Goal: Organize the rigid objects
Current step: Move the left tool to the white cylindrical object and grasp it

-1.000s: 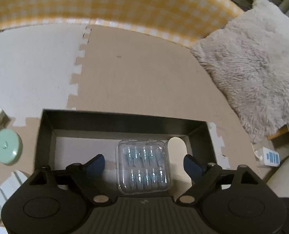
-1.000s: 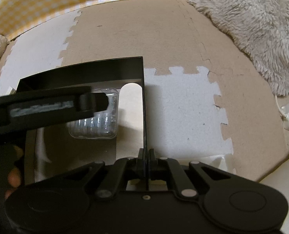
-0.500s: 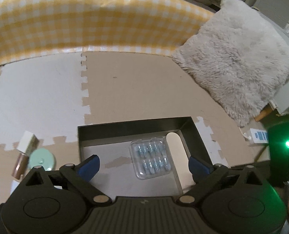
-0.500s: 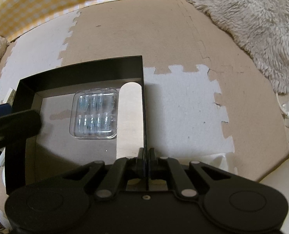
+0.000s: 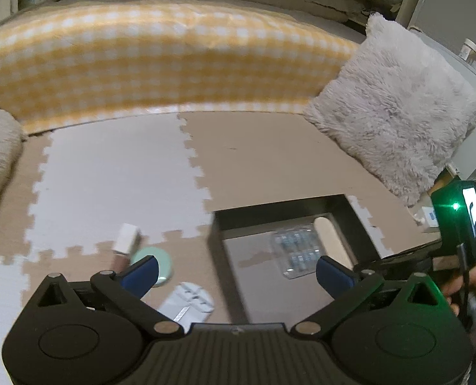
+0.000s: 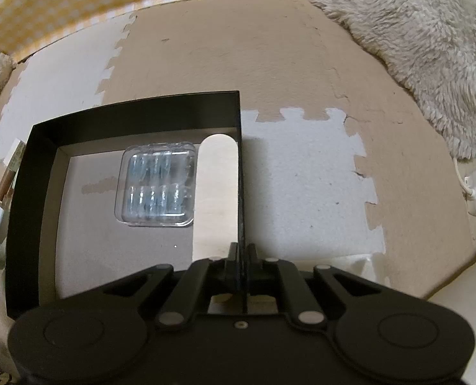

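No text can be read; the white packet (image 5: 186, 301) perhaps bears a barcode, too blurred to tell.

Box interior: black box (image 6: 26, 192) left half bare, open from above | Occupied: clear blister pack (image 6: 157, 184) and pale flat stick (image 6: 217, 192) along right wall | Right wall: right gripper (image 6: 241, 253) clamped on it | Left of box: green disc (image 5: 160, 261), white packets (image 5: 189, 301) crowd mat | Far mat (image 5: 270, 154): clear up to fluffy cushion (image 5: 395, 112).
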